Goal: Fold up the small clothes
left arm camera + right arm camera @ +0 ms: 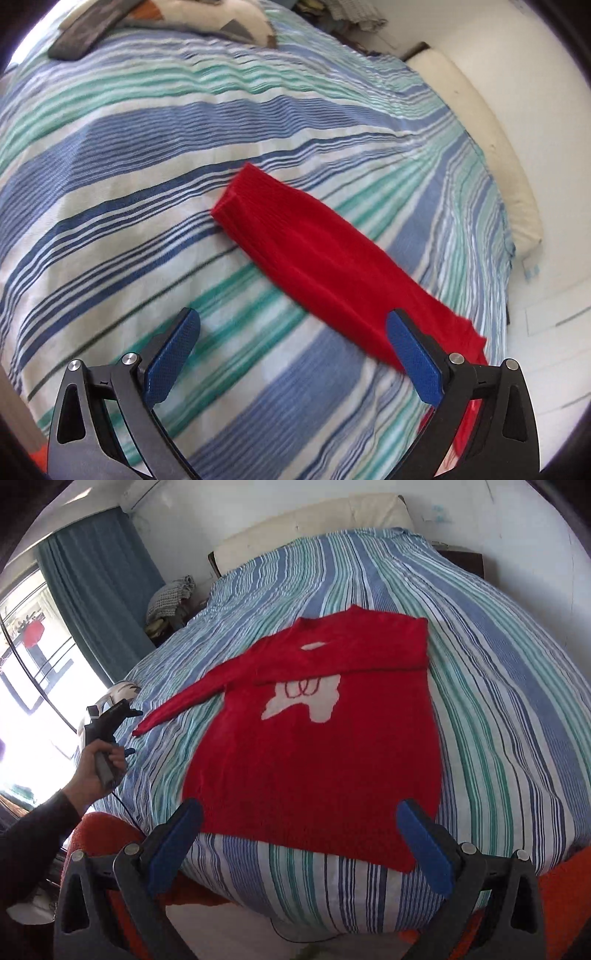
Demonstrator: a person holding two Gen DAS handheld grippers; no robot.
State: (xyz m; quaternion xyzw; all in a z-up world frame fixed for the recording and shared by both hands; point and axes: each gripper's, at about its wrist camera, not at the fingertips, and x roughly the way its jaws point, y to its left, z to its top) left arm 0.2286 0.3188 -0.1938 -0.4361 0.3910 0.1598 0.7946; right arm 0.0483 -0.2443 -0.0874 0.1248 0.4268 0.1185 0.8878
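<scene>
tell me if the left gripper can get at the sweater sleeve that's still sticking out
Probably yes. The left gripper is open just short of the sleeve, which lies flat and uncovered on the striped bedspread with nothing between them.

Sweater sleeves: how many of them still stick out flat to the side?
1. The left sleeve stretches out over the striped bedspread; the other sleeve lies folded across the red sweater.

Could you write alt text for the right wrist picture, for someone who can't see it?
A red sweater lies flat on a striped bedspread, one sleeve folded across its chest, the other stretched out. The open right gripper hovers near its hem.
</scene>
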